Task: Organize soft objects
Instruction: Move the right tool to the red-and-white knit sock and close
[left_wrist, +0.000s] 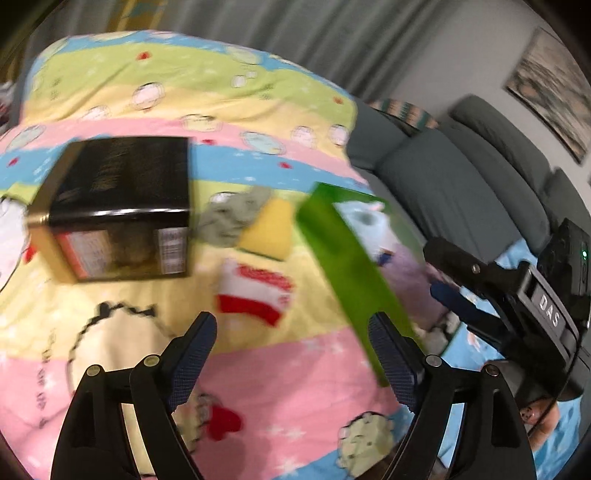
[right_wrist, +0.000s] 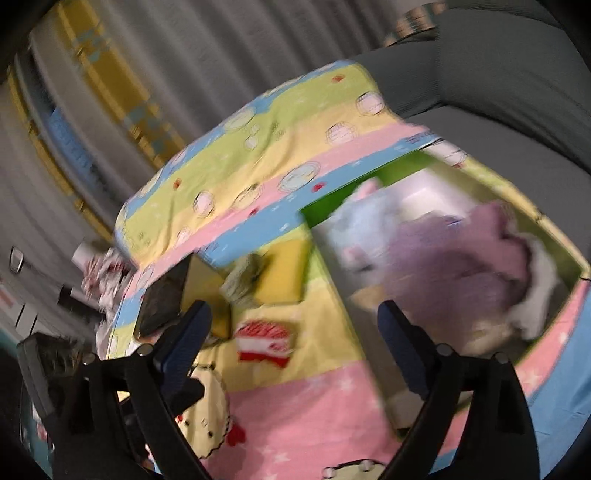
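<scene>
On a colourful striped blanket (left_wrist: 280, 384) lie a red and white cloth (left_wrist: 258, 291), a yellow sponge (left_wrist: 269, 229) and a crumpled grey cloth (left_wrist: 232, 218). My left gripper (left_wrist: 295, 354) hovers open just short of the red and white cloth, with nothing between its fingers. To the right stands a green box (left_wrist: 343, 266) holding a purple cloth (right_wrist: 461, 266) and white plush things. My right gripper (right_wrist: 295, 332) is open and empty, its right finger over the green box (right_wrist: 325, 210). The red and white cloth (right_wrist: 264, 339) lies between its fingertips, farther on. Both views are blurred.
A black box (left_wrist: 122, 192) with a printed label stands on the blanket at the left. A grey sofa (left_wrist: 443, 184) runs behind and to the right of the blanket. Curtains hang at the back. The right gripper's body (left_wrist: 517, 295) shows at the right edge.
</scene>
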